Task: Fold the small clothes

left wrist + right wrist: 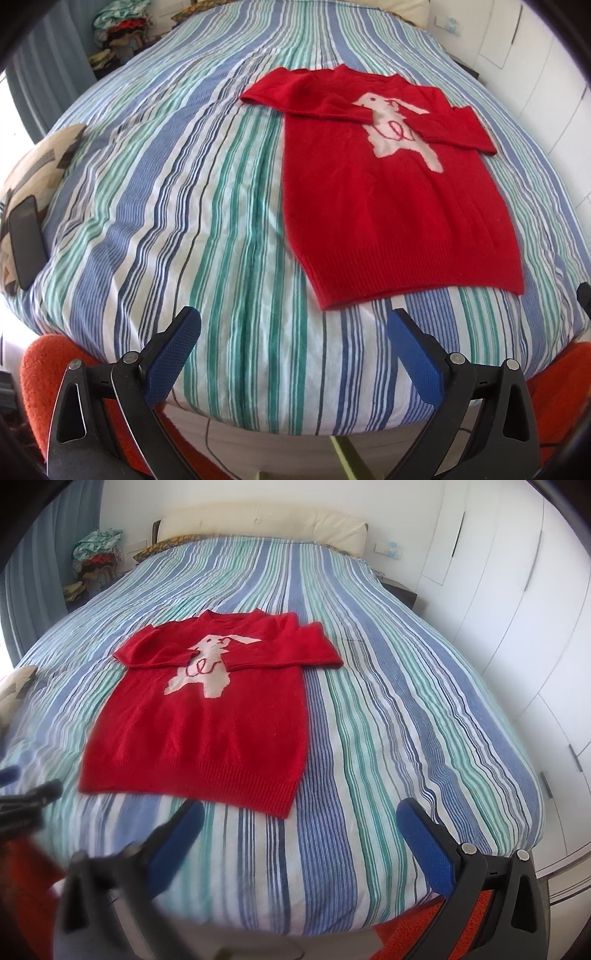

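On the striped bedspread (388, 709) a small red sweater (207, 731) lies flat and face up, its long axis running from the ribbed hem at the near edge of the bed to the neckline at the far end, with both sleeves already crossed over the chest and partly covering a pale rabbit-like figure (205, 672) knitted into the front. Both tongs hang over the near edge of the bed, spread wide and holding nothing. From the left gripper (293, 325) the sweater sits ahead and off to the right, its near-left hem corner just beyond the blue pads; from the right gripper (301, 818) it sits ahead and to the left, the near-right hem corner just past the left pad. Each tool looks about equally close to its own hem corner, so I would judge that the next move, likely lifting the hem toward the far end, suits both arms together. A red looping line stitched across the figure could be script or just a drawn ribbon, and I cannot make it out as letters. No brand tag or label is visible anywhere on the garment.
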`<state>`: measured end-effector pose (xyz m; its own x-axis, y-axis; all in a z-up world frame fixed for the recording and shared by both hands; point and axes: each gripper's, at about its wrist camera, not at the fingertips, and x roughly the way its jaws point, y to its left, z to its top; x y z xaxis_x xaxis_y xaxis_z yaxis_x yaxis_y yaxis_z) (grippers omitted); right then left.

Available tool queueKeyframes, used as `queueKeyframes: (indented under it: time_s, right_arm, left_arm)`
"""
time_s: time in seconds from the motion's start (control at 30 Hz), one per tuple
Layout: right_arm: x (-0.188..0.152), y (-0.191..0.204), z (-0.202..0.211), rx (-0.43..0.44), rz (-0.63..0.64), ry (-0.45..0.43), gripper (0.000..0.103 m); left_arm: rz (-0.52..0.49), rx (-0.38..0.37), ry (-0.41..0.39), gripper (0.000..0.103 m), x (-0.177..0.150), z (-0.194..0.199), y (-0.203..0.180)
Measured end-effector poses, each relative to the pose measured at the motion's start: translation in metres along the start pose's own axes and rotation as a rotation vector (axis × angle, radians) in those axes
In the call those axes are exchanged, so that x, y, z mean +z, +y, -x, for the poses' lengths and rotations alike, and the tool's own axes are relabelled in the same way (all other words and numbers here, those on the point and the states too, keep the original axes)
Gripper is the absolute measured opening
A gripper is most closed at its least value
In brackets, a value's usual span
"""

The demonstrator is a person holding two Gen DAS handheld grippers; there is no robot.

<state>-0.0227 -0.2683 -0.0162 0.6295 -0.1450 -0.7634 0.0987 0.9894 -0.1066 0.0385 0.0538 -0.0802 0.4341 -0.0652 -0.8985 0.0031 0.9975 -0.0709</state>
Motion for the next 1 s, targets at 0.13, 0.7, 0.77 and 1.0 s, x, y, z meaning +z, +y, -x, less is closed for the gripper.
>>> queueKeyframes:
  time_s: [0.13, 0.7, 0.77, 1.0]
  right_arm:
    - [-0.006, -0.035, -0.026, 0.060, -0.037, -0.026, 0.103]
    - [-0.007, -0.069, -0.149, 0.477, -0.334, 0.223, 0.003]
    - [-0.014, -0.077, -0.152, 0.406, -0.324, 0.255, 0.003]
    - [-0.022, -0.045, -0.172, 0.301, -0.205, 0.291, 0.004]
  left_arm:
    - [0.104, -0.170, 0.041, 0.100, 0.003, -0.024, 0.032]
    - [-0.009, -0.120, 0.059, 0.002, 0.022, -0.056, 0.015]
    - [-0.035, -0.077, 0.103, 0.002, 0.014, -0.076, 0.011]
    - [-0.253, 0.164, -0.010, 0.011, 0.001, -0.077, -0.029]
